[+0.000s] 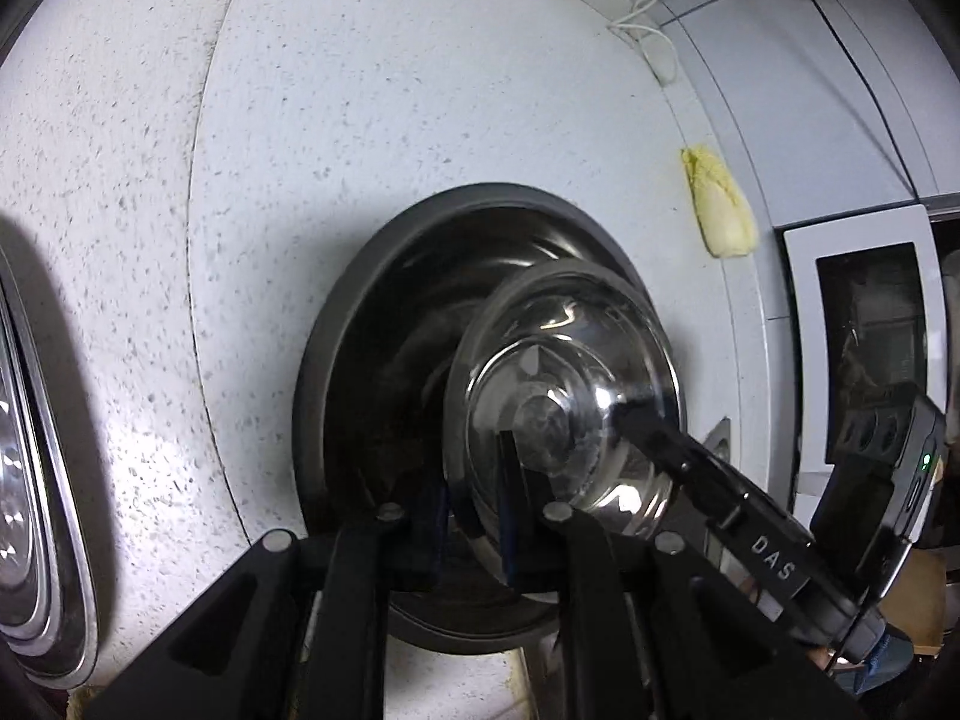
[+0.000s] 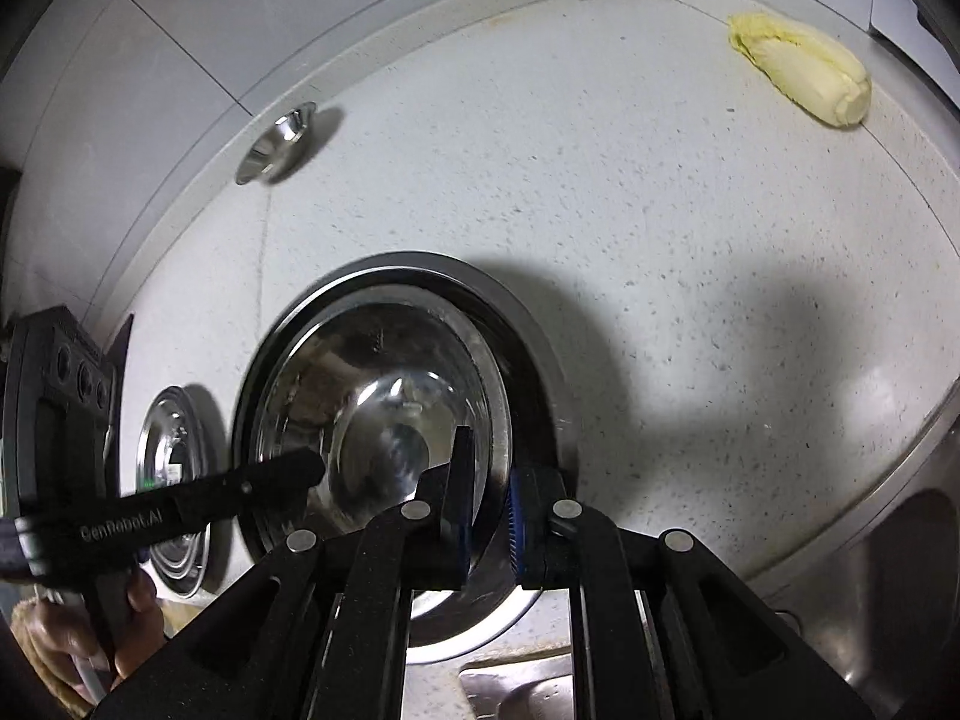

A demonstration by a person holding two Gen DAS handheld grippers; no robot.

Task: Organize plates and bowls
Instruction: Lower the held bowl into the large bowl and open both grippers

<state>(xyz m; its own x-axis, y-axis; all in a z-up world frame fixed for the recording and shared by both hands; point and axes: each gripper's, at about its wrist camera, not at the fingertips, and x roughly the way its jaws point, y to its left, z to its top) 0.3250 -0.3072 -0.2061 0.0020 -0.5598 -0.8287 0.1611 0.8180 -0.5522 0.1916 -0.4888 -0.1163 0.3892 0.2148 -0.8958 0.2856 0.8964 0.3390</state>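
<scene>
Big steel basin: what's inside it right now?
A smaller steel bowl sits nested in the big basin, both grippers clamped on the rims: left, right. The basin's floor under the bowl is covered, so anything beneath cannot be seen.

text 1: "DAS" on right gripper (image 1: pixel 621 414), finger side, white letters | text 2: "GenRobot.AI" on left gripper (image 2: pixel 312 468), finger side, white letters | no other readable text

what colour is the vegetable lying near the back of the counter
Pale yellow fading to cream at its cut end; the cabbage shows best in the right wrist view.
</scene>
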